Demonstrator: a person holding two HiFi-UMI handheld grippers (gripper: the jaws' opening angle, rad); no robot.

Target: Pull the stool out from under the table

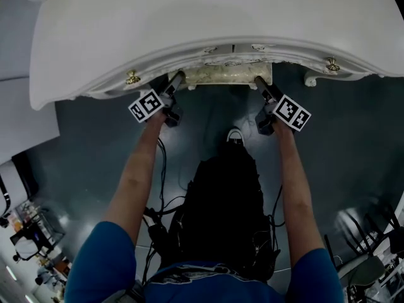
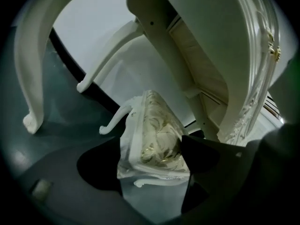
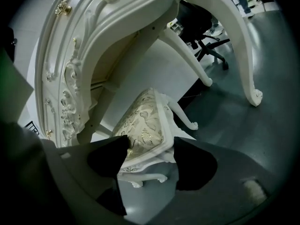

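The white carved stool with a cream-and-gold brocade cushion (image 1: 230, 74) is tucked under the white ornate table with gold drawer handles (image 1: 189, 17). From the head view only a front strip of its seat shows past the table's curved edge. Its long axis runs side to side, parallel to that edge, so pulling it out means moving it across its length, straight back toward the person over the dark floor. The left gripper (image 1: 178, 77) is at the seat's left end and the right gripper (image 1: 259, 81) at its right end; neither hand is nearer, which suits an even pull. In the left gripper view the seat's end (image 2: 157, 135) sits between wide-set jaws, one over the cushion and the other under the white frame. The pads seem to rest on it (the contact is dark, so this is a judgement). The right gripper view shows the same: broad jaws bracket the seat's edge (image 3: 143, 121), apparently clamped on its thickness. The curled legs stand clear of the table's legs on both sides.
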